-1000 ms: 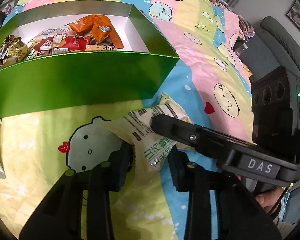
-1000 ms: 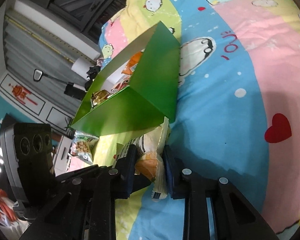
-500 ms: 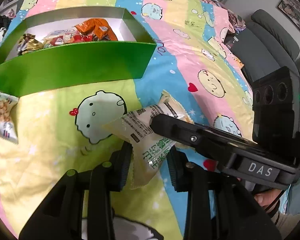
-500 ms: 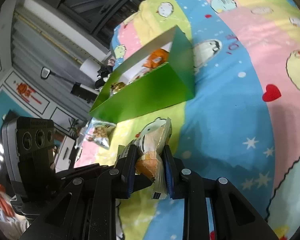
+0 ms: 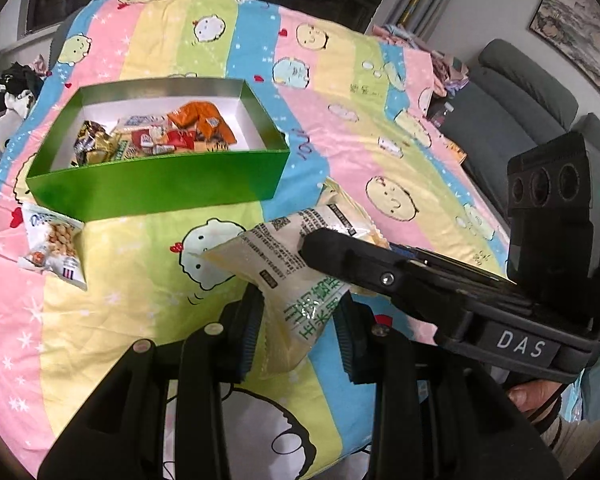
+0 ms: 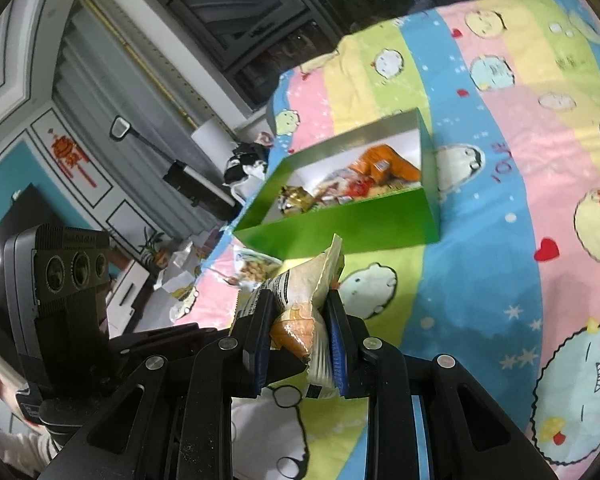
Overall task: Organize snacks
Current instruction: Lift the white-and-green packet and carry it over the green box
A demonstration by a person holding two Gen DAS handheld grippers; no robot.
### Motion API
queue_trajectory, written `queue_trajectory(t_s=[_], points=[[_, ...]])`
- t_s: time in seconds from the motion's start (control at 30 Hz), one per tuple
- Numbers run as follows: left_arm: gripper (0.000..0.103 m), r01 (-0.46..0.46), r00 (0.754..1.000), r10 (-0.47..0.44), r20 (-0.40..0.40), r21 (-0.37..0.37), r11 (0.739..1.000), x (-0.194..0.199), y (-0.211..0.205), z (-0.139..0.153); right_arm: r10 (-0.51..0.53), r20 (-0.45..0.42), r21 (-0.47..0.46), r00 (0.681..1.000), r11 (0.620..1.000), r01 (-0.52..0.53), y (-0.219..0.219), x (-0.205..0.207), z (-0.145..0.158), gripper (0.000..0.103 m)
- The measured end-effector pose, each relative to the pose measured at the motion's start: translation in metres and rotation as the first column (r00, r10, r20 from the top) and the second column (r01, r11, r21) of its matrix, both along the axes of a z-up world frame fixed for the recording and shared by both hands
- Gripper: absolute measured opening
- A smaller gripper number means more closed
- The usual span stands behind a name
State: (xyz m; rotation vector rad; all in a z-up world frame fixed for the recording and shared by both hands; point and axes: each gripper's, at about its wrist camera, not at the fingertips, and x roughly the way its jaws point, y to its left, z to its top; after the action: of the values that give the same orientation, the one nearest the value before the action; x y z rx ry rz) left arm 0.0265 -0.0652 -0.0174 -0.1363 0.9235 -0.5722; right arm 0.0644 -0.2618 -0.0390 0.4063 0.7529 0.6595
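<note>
Both grippers are shut on one pale yellow snack packet [image 5: 296, 272] with green print, held above the bedspread. My left gripper [image 5: 298, 324] pinches its lower end; my right gripper [image 6: 300, 332] pinches the other end, where the packet [image 6: 304, 300] shows an orange picture. The right gripper's black body crosses the left wrist view on the right. A green box [image 5: 160, 188] with a white inside holds several snack packets, beyond the held packet; it also shows in the right wrist view [image 6: 352, 224]. A peanut packet [image 5: 54, 246] lies on the bedspread left of the box's near wall.
A striped cartoon bedspread [image 5: 340, 92] covers the whole surface. A grey sofa [image 5: 512, 84] stands at the far right. Dark clothes [image 5: 8, 88] lie at the bed's far left edge. A lamp and cabinets [image 6: 148, 152] stand past the bed.
Both grippers have risen and drawn back from the green box with the packet between them. The box now looks smaller and farther, and the peanut packet has come into view.
</note>
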Motion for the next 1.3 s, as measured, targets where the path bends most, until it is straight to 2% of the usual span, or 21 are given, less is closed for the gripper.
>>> queue_trajectory(t_s=[0.43,0.9,1.3], points=[[0.034,-0.021,0.999,0.024,0.048,-0.062,0.998,-0.005,0.031,0.009,0.025,0.054,-0.07,0.998,0.997,-0.022,0.028,-0.002,0.019,0.028],[0.033,-0.039,0.997,0.045,0.063,-0.104,0.994,0.016,0.059,0.006,0.049,0.074,-0.134,0.996,0.99,-0.039,0.061,0.016,0.026,0.028],[0.033,-0.021,0.997,0.031,0.071,-0.136,0.99,0.044,0.072,0.006,0.05,0.09,-0.154,0.995,0.987,-0.035,0.073,0.036,0.031,0.027]])
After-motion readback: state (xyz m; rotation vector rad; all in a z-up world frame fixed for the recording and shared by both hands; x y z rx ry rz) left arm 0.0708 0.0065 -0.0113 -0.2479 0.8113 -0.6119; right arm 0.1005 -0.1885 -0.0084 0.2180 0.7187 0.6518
